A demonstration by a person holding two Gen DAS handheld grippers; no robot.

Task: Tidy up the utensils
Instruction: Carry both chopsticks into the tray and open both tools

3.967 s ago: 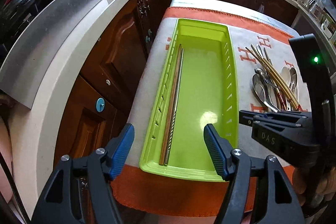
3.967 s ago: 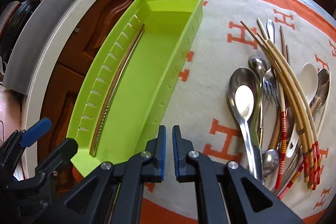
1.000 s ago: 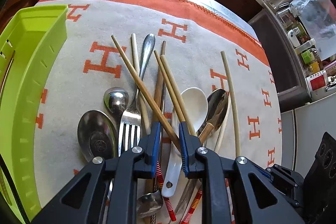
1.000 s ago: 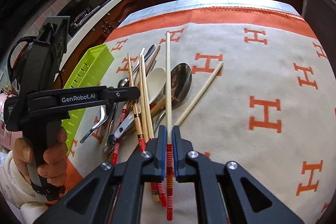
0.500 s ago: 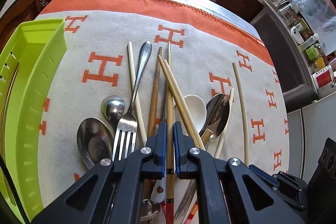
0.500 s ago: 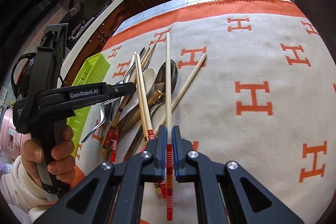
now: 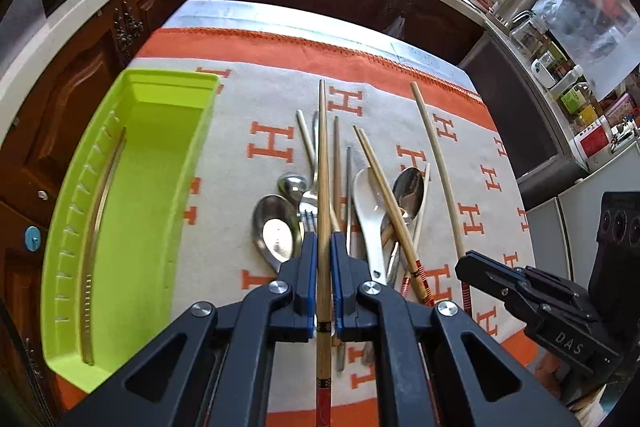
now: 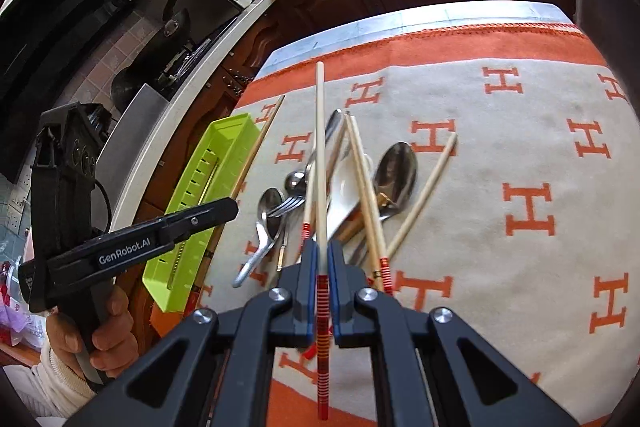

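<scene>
My left gripper [image 7: 323,255] is shut on a bamboo chopstick [image 7: 322,147], lifted above the utensil pile. The pile holds a steel spoon [image 7: 276,231], a fork [image 7: 308,205], a white ceramic spoon [image 7: 370,203] and a red-banded chopstick pair [image 7: 384,195]. The green tray [image 7: 172,77] lies to the left, with two chopsticks [image 7: 100,211] along its far wall. My right gripper [image 8: 323,259] is shut on a pale chopstick [image 8: 320,147] with a red-striped end, also off the cloth. In the right wrist view the left gripper [image 8: 234,205] hovers beside the tray [image 8: 224,131].
A cream and orange cloth with H marks [image 8: 528,211] covers the table. One pale chopstick [image 8: 424,191] lies loose right of the pile. Dark wooden cabinets [image 7: 80,99] and a white counter stand left of the tray. A hand [image 8: 108,335] grips the left handle.
The left jaws closed on the bamboo chopstick, then rose and drew back, so the tray is now in view. The right gripper lifted a little with its chopstick still clamped.
</scene>
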